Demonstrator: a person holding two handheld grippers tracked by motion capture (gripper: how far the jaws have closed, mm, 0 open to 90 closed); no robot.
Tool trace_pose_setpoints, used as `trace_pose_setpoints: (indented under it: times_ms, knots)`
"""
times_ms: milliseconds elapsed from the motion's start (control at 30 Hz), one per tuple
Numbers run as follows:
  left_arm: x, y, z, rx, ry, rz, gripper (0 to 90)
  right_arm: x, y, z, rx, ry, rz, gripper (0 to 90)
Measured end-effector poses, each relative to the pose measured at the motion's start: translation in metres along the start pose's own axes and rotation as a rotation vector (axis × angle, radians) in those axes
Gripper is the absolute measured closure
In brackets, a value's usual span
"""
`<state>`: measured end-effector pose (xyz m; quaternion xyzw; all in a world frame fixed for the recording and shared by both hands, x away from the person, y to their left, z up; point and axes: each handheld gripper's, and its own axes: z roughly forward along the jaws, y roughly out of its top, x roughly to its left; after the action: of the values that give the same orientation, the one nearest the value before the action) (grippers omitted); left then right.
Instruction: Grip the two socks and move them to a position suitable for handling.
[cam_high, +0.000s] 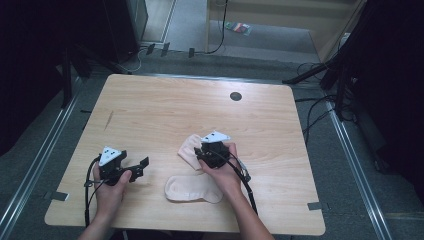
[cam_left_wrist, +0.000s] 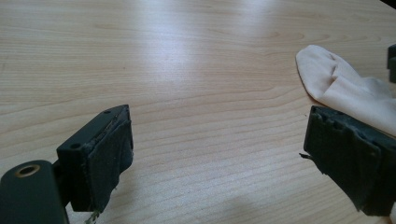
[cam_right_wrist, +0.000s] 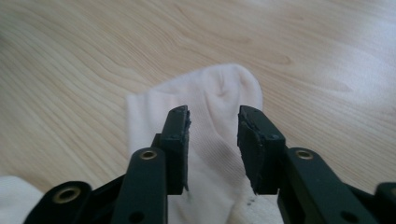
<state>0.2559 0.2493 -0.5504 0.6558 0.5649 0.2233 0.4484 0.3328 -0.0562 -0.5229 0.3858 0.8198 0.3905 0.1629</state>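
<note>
A: Progress? Both socks lie flat, unpaired. Right hand-held gripper (cam_right_wrist: 212, 140), jaws partly spread, straddles the far sock (cam_right_wrist: 205, 107), not pinching. Near sock (cam_high: 192, 189) sits at its 7 o'clock.

B: Left hand-held gripper (cam_high: 131, 167) spread, empty. Desk (cam_high: 165, 110) bare toward 12; front edge close.

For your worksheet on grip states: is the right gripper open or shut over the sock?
Open. The right gripper shows a gap between its jaws, with the sock lying beneath.
</note>
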Motion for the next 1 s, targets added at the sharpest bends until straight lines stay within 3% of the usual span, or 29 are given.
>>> trace_pose_setpoints:
  times_ms: [167,300,500,600,700,900,933,1000]
  knots:
    - [0.0,0.0,0.0,-0.001,-0.003,-0.005,8.5,-0.007,-0.007,0.01,0.05,-0.001,0.016,51.9]
    - [0.0,0.0,0.0,0.006,-0.004,-0.002,8.7,-0.006,-0.013,0.012,0.084,-0.002,-0.001,51.5]
    - [0.0,0.0,0.0,0.007,-0.002,-0.002,8.7,-0.003,-0.016,0.01,0.078,-0.016,0.01,61.2]
    - [-0.001,0.0,0.001,0.004,0.0,-0.002,8.7,0.003,-0.018,0.006,0.06,-0.075,-0.033,71.8]
    - [-0.001,0.0,0.001,0.004,0.0,0.0,8.7,0.006,-0.019,0.002,0.048,-0.087,-0.057,81.4]
    - [-0.003,0.0,0.001,0.001,0.003,0.01,8.7,0.005,-0.012,-0.013,-0.013,-0.025,-0.03,86.4]
    - [-0.003,0.0,0.001,0.006,0.003,0.021,8.7,0.006,-0.009,-0.016,-0.022,-0.018,-0.028,86.7]
    - [-0.012,0.001,0.001,0.023,0.018,0.097,8.7,0.008,-0.001,-0.022,-0.035,0.003,-0.033,87.2]
